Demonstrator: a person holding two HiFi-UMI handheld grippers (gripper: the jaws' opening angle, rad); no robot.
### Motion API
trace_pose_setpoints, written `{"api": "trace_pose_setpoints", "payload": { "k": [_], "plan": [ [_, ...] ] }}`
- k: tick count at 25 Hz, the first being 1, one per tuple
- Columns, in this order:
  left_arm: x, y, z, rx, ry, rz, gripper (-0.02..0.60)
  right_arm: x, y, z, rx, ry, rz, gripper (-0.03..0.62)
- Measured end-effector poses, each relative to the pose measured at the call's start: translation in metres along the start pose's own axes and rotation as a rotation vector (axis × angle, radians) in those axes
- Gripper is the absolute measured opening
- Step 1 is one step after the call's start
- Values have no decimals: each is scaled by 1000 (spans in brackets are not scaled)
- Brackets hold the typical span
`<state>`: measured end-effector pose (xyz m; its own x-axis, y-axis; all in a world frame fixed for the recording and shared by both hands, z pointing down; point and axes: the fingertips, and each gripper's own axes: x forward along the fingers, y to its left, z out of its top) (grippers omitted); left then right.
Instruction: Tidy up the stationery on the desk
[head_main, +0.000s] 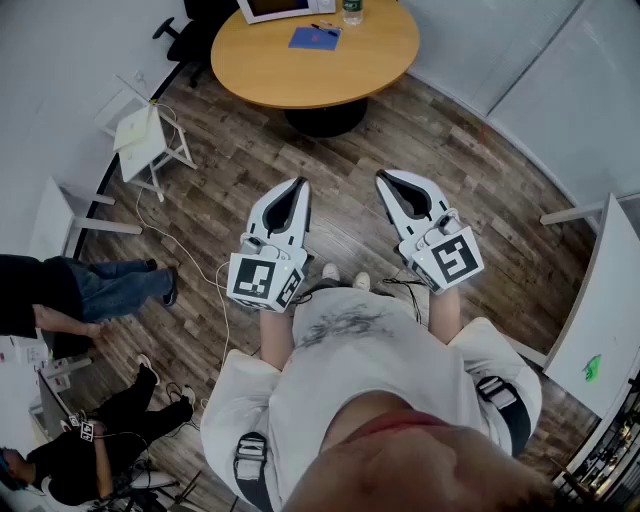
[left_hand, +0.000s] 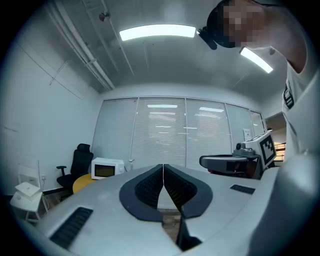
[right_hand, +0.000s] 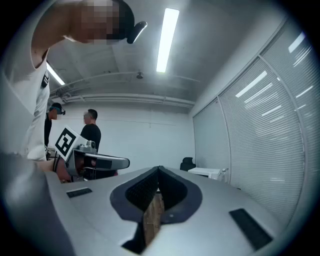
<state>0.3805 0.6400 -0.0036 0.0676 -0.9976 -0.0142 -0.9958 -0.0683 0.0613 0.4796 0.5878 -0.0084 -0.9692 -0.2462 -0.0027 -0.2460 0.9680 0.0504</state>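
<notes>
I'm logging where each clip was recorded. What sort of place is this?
Most likely an office or small meeting room: a round wooden table on wood flooring, a black office chair near it, and a wall of slatted window blinds.

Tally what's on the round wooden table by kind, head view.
Microwave: 1
Bottle: 1
Blue notebook: 1
Dark pen-like item lying on the notebook: 1
Total: 4
</notes>
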Motion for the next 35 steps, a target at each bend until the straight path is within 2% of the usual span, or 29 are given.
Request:
{"api": "trace_pose_setpoints", "payload": {
  "k": [10,17,24,35],
  "plan": [
    [-10,3,-4,-7,2,48,12,6,5,-1,3,-32,-8,63],
    [1,21,-17,-16,27,59,12,30,3,-18,9,11,33,63],
    [41,70,-23,-17,28,39,13,85,-28,-27,7,28,14,63],
    [123,176,-23,-20,42,10,12,197,-82,-38,1,81,-1,63]
  ]
}}
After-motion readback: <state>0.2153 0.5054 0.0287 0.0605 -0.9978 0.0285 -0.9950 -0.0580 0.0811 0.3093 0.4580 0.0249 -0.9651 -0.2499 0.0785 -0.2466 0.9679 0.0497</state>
